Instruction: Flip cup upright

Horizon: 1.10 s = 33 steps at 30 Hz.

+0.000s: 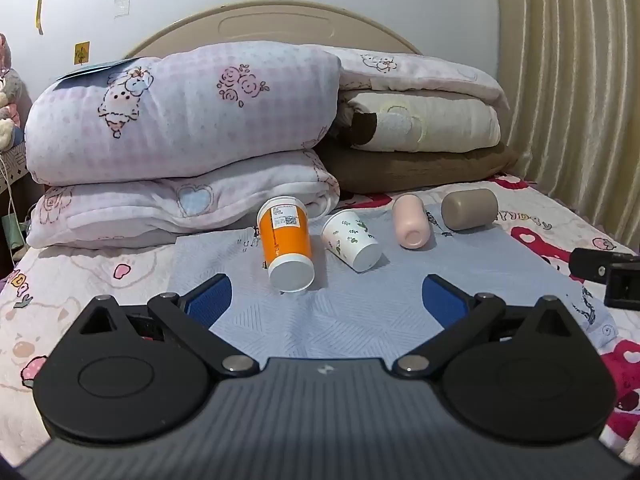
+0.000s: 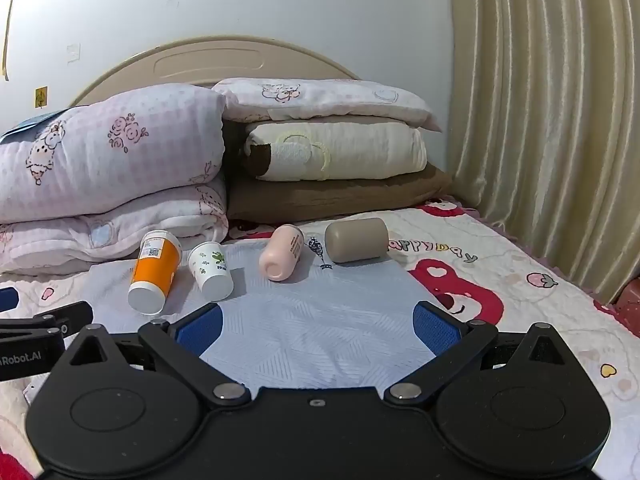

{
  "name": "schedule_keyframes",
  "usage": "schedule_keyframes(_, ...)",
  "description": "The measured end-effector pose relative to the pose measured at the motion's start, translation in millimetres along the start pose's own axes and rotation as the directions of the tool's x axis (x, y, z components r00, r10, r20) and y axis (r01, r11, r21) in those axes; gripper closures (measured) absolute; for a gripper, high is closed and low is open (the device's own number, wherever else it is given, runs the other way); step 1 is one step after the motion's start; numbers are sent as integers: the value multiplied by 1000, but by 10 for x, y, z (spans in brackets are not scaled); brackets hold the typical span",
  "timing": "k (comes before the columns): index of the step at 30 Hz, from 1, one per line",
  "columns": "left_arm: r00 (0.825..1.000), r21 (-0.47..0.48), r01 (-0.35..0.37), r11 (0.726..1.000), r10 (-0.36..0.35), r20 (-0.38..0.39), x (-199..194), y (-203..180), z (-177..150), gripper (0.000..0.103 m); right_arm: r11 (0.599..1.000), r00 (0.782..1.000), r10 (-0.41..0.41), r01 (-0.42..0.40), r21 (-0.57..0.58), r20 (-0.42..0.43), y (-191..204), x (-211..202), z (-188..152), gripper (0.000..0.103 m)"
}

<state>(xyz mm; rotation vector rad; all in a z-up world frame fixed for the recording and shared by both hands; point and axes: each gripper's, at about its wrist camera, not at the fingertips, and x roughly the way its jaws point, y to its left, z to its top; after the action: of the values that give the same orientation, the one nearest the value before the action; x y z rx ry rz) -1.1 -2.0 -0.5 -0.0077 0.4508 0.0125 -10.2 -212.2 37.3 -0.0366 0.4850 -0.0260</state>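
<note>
Several cups lie on their sides on a pale blue mat (image 1: pixel 340 320) on the bed: an orange cup (image 1: pixel 286 242), a white cup with green leaves (image 1: pixel 351 240), a pink cup (image 1: pixel 409 221) and a taupe cup (image 1: pixel 469 209). In the right wrist view they show as orange cup (image 2: pixel 154 270), white cup (image 2: pixel 210 270), pink cup (image 2: pixel 281 258), taupe cup (image 2: pixel 356 239). My left gripper (image 1: pixel 326 298) is open and empty, just short of the orange cup. My right gripper (image 2: pixel 318 330) is open and empty over the mat (image 2: pixel 312 320).
Folded pink quilts (image 1: pixel 180 140) and stacked pillows (image 1: pixel 420 132) stand right behind the cups against the headboard. A curtain (image 2: pixel 552 120) hangs at the right. The right gripper's edge (image 1: pixel 608 276) shows at the right; the left one's side (image 2: pixel 36 336) shows at the left.
</note>
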Motion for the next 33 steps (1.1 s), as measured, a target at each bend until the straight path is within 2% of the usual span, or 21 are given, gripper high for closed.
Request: schedule_keyframes(33, 1000, -18, 24, 1000, -24, -13, 12, -29, 2, 0, 1000, 999, -5, 6, 16, -52, -114, 42, 14, 0)
